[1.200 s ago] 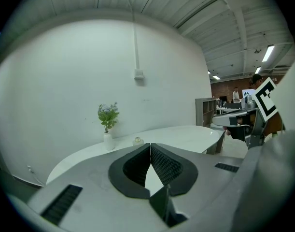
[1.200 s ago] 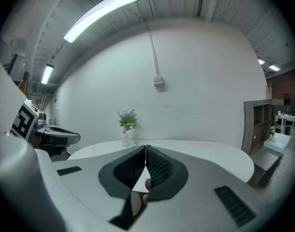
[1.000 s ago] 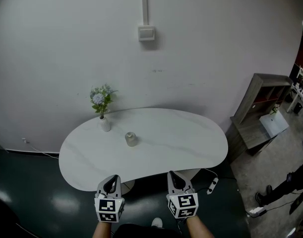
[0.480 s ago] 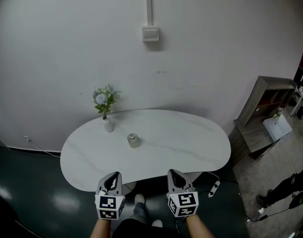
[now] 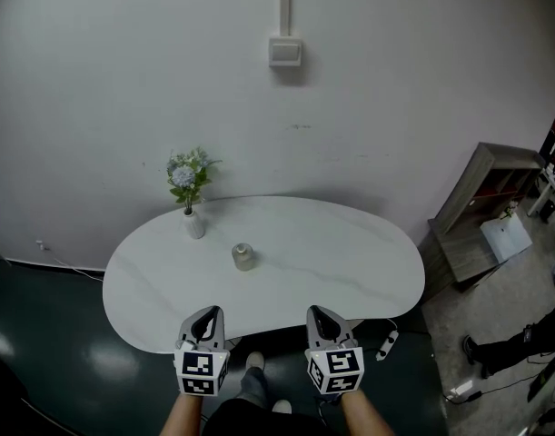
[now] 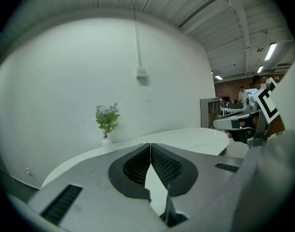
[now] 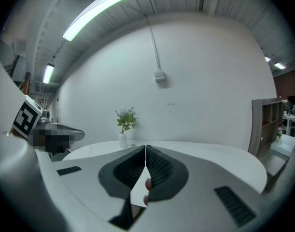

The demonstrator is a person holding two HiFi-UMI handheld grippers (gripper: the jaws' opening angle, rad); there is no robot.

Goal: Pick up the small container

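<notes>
A small grey container stands on the white oval table, left of its middle. My left gripper and right gripper hang side by side just short of the table's near edge, well short of the container. Both are shut with nothing between the pads. In the left gripper view my left gripper has its pads touching at the tips; the container is hidden behind the jaws there. In the right gripper view my right gripper is likewise closed.
A small white vase with flowers stands at the table's back left, also seen as the vase and the vase. A grey shelf unit stands to the right. A wall box hangs above. A power strip lies on the floor.
The view has shifted a little, so the table sits slightly closer to the grippers. Both grippers stay shut and keep their places at the near edge.
</notes>
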